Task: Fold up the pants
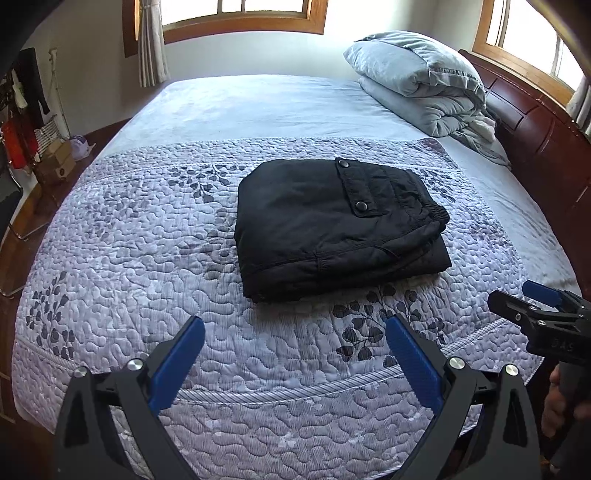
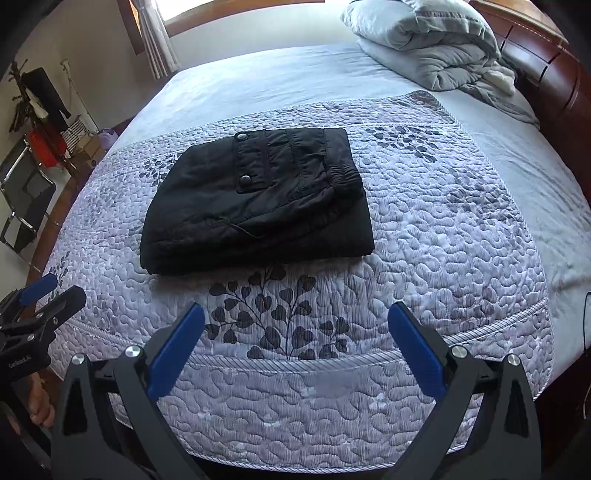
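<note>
With the pants (image 1: 332, 225) already lying folded into a compact stack on the quilt (image 1: 129, 258), hovering both the left gripper (image 1: 295, 350) and right gripper (image 2: 295, 343) near that stack, fingers spread and empty, leaving seemingly nothing more.

Daylight is admitted through blown-out windows (image 1: 243, 11) beyond the bed's (image 1: 258, 107) far edge. Soft shadows are cast; edges are bent by fisheye distortion and darkened.

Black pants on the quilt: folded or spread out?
Folded: the black pants lie as a compact stacked rectangle, waistband and snap pocket on top.
</note>
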The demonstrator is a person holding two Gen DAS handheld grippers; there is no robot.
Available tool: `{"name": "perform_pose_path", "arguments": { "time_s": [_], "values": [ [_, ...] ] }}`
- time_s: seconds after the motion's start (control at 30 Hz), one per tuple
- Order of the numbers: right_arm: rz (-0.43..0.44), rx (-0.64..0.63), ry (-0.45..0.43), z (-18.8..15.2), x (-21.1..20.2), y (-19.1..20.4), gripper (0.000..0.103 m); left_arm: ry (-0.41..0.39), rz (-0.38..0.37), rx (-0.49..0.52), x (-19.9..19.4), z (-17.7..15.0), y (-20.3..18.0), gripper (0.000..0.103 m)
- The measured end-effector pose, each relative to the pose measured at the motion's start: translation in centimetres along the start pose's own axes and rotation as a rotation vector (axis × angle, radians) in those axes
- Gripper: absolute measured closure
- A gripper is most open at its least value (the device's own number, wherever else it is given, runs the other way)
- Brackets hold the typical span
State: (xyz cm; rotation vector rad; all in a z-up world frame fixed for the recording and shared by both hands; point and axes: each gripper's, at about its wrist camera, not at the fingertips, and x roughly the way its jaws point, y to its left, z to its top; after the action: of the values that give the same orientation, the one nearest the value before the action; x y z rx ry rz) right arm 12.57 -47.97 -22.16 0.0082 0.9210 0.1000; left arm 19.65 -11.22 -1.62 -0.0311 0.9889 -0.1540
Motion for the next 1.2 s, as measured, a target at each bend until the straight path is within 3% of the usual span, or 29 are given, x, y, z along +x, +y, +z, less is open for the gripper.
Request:
{"name": "perform_pose_path", "arguments": {
  "time_s": [0.17, 0.3, 0.53, 1.2],
  "values": [
    [-0.001, -0.003, 0.001, 0.04, 0.05, -0.01, 0.004, -0.001, -0.023, -0.004, -0.09, 0.11, 0.02, 0.004],
    [-0.005, -0.008, 0.002, 0.03, 0.13, -0.01, 0.004, 0.038, 0.011, 0.007, 0.46, 0.00, 0.02, 0.004],
    [-0.018, -0.014, -0.003, -0.01, 0.06, -0.05, 0.004, 0.008, -0.069, -0.019, 0.17, -0.22, 0.33, 0.004],
    [-0.023, -0.013, 0.005, -0.02, 0.36, -0.19, 0.004, -0.005, -0.052, 0.001, -0.03, 0.02, -0.09, 0.004]
  ]
}}
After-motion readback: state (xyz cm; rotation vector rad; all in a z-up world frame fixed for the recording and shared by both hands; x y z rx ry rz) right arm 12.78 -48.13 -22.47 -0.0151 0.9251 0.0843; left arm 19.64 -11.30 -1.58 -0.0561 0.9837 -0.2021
